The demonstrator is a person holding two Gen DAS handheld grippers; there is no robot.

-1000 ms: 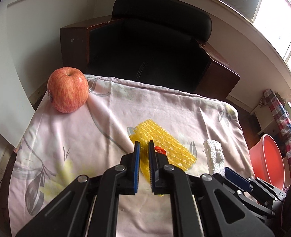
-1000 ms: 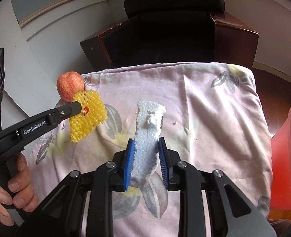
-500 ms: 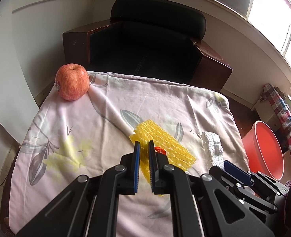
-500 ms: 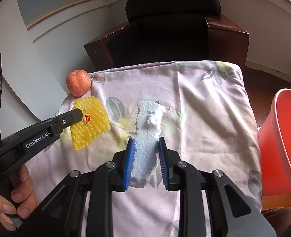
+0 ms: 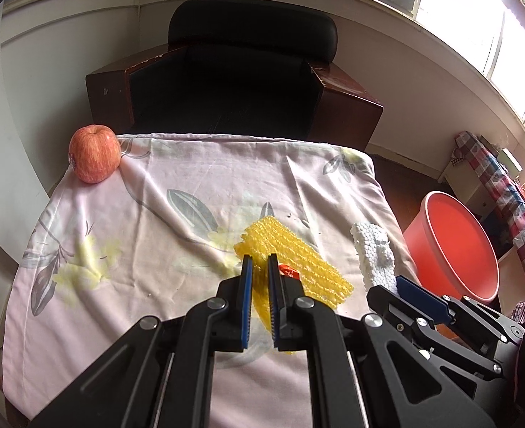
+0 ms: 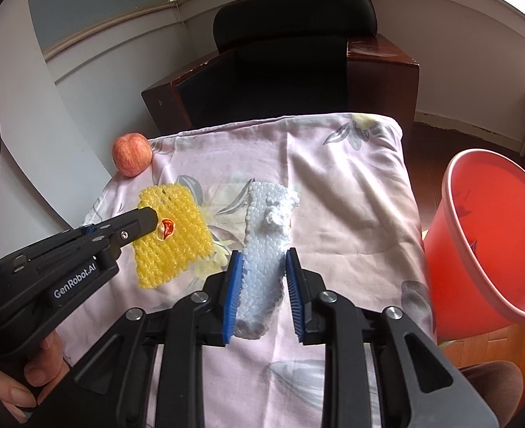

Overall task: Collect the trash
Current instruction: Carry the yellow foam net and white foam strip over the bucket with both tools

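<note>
holding both scraps aloft — left gripper (image 5: 259, 267) pinches yellow foam net (image 5: 298, 260), right gripper (image 6: 262, 264) clamps white foam strip (image 6: 266, 242) — red bucket (image 6: 476, 249) drop remains.

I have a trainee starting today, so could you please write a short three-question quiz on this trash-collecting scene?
1. True or false: the left tongs are shut on the yellow foam net.
2. Multiple choice: what do the right tongs hold? A) the apple B) the white foam piece C) nothing
3. Fill in: the red bucket stands beside the table on the ______ side as the right wrist view shows it.

Key: 1 true; 2 B; 3 right.
</note>
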